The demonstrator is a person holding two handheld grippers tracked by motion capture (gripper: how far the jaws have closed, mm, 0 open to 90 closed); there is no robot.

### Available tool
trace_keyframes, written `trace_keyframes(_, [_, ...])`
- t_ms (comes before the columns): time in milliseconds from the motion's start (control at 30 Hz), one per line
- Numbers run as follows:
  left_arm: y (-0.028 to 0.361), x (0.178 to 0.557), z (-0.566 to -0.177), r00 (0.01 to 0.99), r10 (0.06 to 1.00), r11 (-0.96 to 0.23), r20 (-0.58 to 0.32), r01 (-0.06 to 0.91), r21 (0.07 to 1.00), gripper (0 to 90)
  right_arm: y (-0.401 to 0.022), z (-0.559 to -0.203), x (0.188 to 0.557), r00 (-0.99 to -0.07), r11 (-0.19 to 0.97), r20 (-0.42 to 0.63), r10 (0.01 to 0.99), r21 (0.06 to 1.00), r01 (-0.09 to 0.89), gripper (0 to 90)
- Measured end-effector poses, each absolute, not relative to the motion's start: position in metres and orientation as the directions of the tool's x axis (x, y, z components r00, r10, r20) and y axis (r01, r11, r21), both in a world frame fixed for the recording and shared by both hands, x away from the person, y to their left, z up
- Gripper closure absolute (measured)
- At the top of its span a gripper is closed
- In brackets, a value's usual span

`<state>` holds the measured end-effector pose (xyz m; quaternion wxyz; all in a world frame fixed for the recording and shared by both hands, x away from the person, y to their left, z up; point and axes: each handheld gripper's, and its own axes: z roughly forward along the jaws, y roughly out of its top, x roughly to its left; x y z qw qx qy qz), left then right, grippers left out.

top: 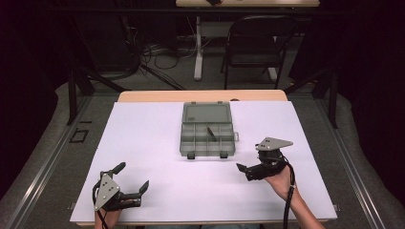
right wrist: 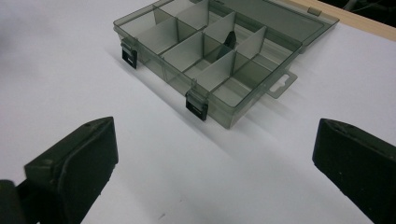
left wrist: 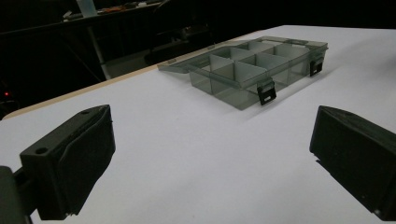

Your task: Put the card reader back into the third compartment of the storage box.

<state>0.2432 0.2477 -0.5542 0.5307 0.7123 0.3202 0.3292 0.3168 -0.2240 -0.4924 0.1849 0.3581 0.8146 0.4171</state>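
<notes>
Beyond both wide-spread grippers, well apart, lies the organizer box (top: 207, 136).

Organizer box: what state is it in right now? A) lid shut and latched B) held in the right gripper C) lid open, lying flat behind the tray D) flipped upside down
C: the organizer box sits on the table with its lid folded back flat and the compartments exposed.

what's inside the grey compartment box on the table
The open compartment box holds one small dark object in a middle compartment; the other compartments visible look empty. The smoky dividers partly hide some compartment floors, and what the object is cannot be made out.
</notes>
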Motion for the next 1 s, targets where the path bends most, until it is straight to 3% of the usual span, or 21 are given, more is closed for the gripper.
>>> trace_keyframes(1000, [0.247, 0.243, -0.554, 0.576, 0.807, -0.234, 0.130, 0.110, 0.966, 0.2, -0.263, -0.529, 0.263, -0.617, 0.340, -0.021, 0.786, 0.849, 0.404, 0.0])
